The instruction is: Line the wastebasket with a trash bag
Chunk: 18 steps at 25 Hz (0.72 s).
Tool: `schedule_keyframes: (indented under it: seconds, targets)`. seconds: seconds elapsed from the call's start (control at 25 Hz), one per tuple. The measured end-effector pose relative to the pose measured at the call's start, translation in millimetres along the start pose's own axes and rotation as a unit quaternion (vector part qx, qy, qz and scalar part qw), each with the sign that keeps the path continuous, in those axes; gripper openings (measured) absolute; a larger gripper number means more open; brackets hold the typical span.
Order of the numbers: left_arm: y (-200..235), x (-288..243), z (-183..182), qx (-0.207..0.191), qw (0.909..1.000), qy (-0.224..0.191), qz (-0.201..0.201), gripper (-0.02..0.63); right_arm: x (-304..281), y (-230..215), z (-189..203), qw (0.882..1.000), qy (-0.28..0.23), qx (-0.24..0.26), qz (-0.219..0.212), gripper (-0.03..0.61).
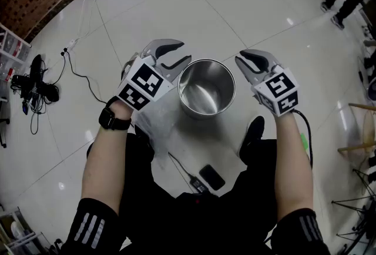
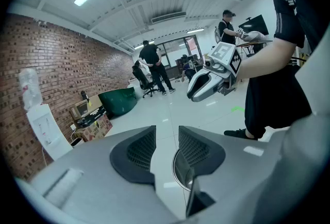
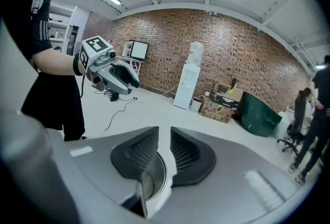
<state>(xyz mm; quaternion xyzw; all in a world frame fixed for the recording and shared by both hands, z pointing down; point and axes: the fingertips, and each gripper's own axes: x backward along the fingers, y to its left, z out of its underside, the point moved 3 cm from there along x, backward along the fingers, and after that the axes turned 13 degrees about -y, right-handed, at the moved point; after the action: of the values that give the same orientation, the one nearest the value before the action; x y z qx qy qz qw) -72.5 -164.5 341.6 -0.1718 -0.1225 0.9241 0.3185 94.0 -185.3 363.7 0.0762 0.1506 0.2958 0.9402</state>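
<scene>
Floor, pre-pickup step. One steel wastebasket (image 1: 207, 88), unlined, stands between my two pairs of jaws. One trash bag (image 1: 166, 131) lies flat behind the left gripper (image 1: 183, 53), whose jaws are apart and empty. The right gripper (image 1: 244, 61) is narrowly parted, also empty. Next, I judge: lower left, pinch the bag's edge.

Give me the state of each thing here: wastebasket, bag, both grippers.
Wastebasket: upright, empty, unlined.
Bag: spread flat on the floor beside the wastebasket, not in it.
Left gripper: open, empty.
Right gripper: narrowly open, empty.
</scene>
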Motion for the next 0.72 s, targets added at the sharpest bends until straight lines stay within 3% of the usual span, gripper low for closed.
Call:
schedule_keyframes:
  seconds: [0.28, 0.72]
  targets:
    - [3.2, 0.2, -2.3, -0.007, 0.9999, -0.004, -0.007, 0.135, -4.9, 0.2, 2.2, 1.0, 0.001, 0.006, 0.006, 0.138]
    - [13.1, 21.3, 7.8, -0.002, 0.9999, 0.007, -0.012, 0.169, -31.9, 29.1, 9.5, 0.999, 0.02, 0.021, -0.036, 0.167]
